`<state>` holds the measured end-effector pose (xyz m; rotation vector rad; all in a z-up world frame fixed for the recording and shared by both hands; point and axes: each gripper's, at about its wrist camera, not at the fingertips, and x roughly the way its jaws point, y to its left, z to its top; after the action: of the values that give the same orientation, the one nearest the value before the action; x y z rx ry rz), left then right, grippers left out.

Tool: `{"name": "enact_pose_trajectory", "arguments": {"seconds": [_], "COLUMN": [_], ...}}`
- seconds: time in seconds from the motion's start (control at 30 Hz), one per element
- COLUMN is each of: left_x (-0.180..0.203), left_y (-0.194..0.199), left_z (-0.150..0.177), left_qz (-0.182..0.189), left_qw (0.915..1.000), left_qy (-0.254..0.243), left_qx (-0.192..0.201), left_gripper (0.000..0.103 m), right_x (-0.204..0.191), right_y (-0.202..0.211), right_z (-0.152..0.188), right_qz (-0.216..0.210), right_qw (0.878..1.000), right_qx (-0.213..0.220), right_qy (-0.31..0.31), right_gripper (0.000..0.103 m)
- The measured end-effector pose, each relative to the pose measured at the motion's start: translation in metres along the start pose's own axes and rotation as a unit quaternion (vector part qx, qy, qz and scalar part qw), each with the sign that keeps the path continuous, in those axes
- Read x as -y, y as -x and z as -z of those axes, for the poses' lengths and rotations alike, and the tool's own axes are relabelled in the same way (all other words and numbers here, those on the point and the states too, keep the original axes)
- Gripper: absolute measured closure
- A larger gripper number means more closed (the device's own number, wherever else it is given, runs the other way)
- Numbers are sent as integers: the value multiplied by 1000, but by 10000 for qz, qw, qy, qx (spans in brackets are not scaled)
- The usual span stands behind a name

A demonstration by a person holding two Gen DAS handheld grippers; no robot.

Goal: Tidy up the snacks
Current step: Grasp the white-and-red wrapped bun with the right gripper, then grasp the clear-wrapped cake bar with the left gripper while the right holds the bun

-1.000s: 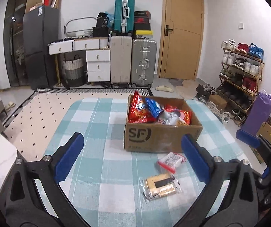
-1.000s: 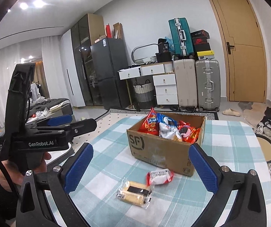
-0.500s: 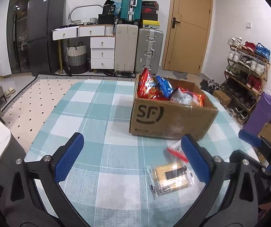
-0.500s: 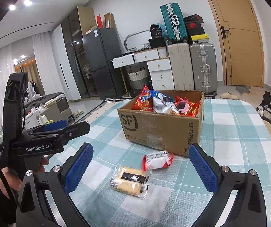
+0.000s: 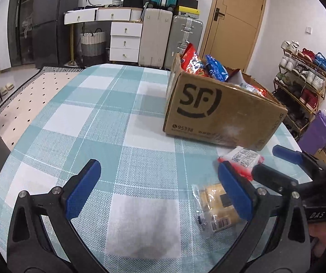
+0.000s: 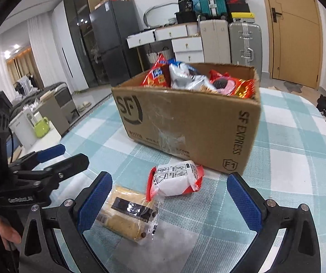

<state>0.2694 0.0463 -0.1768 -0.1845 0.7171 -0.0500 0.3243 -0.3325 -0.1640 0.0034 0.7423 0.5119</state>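
Observation:
A brown SF cardboard box [image 5: 220, 111] [image 6: 185, 118] holds several snack bags on a teal checked tablecloth. In front of it lie a red-and-white snack packet [image 6: 174, 179] [image 5: 245, 157] and a clear-wrapped yellow biscuit pack [image 6: 128, 213] [image 5: 213, 207]. My right gripper [image 6: 169, 202] is open and low over the table, its fingers either side of both packets. My left gripper [image 5: 158, 191] is open and empty over bare cloth, left of the packets; its right finger [image 5: 233, 191] covers part of the biscuit pack. Each gripper shows in the other's view.
The table [image 5: 117, 113] is round, its edges near on the left and right. Beyond it stand suitcases [image 5: 183, 38], white drawers [image 5: 124, 41], a fridge, a door and a shoe rack [image 5: 304, 84]. A green kettle [image 6: 41, 126] sits on a side counter.
Both grippers have moved down and forward toward the table and the box. The right gripper now brackets the two loose packets. Both stay open.

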Motion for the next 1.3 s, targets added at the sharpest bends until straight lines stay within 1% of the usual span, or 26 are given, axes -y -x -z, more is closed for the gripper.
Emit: {"name": "enact_pose_trajectory", "arguments": {"seconds": [0.07, 0.13, 0.3, 0.33, 0.37, 0.43, 0.5, 0.53, 0.57, 0.63, 0.7, 0.83, 0.87, 1.03, 1.1, 1.23, 1.3], "left_x": [-3, -6, -12, -13, -13, -14, -15, -15, -15, -16, -16, -18, -17, -14, -10, 4, 7], "left_y": [-8, -19, -34, -36, -38, -40, -42, -42, -42, -44, -44, -43, -35, -34, -32, -26, -21], "left_z": [2, 3, 3, 3, 3, 2, 2, 3, 3, 3, 3, 3, 5, 5, 5, 5, 3], "left_qz": [28, 3, 54, 58, 34, 57, 45, 37, 36, 18, -2, -69, -72, -167, -266, -436, -519], "left_qw": [9999, 9996, 9990, 9990, 9989, 9989, 9988, 9988, 9988, 9987, 9987, 9987, 9987, 9988, 9990, 9985, 9981], "left_qy": [60, 143, 245, 245, 249, 271, 268, 273, 278, 290, 297, 344, 354, 304, 195, -219, -271], "left_qx": [-104, -235, -369, -381, -385, -366, -399, -403, -411, -415, -416, -376, -355, -335, -301, -267, -185], "left_gripper": [1, 1, 1, 1, 1, 1, 1, 1, 1, 1, 1, 1, 1, 1, 1, 1, 1], "right_x": [0, 0, -5, -6, -6, -8, -6, -5, -4, -2, 1, -3, -4, 6, 8, 13, 16], "right_y": [-11, -24, -45, -50, -55, -58, -60, -59, -60, -58, -52, -32, -29, 3, 18, 59, 79], "right_z": [-2, -5, -10, -10, -11, -9, -9, -8, -8, -7, -6, -5, -3, 7, 11, 15, 17], "right_qz": [89, 265, 234, 228, 192, 147, 99, 81, 52, 1, -46, -33, -65, -283, -328, -323, -342], "right_qw": [9999, 9994, 9986, 9982, 9976, 9973, 9971, 9971, 9972, 9974, 9979, 9997, 9997, 9983, 9975, 9959, 9950], "right_qx": [-95, -223, -468, -561, -658, -720, -752, -753, -742, -716, -642, -240, -218, 37, 170, 521, 670], "right_qy": [25, 12, 21, 34, 49, 43, 4, -21, -47, -78, -103, -50, -69, -501, -607, -659, -653], "right_gripper": [1, 1, 3, 9, 22, 32, 38, 45, 48, 49, 51, 52, 52, 52, 52, 52, 52]}}
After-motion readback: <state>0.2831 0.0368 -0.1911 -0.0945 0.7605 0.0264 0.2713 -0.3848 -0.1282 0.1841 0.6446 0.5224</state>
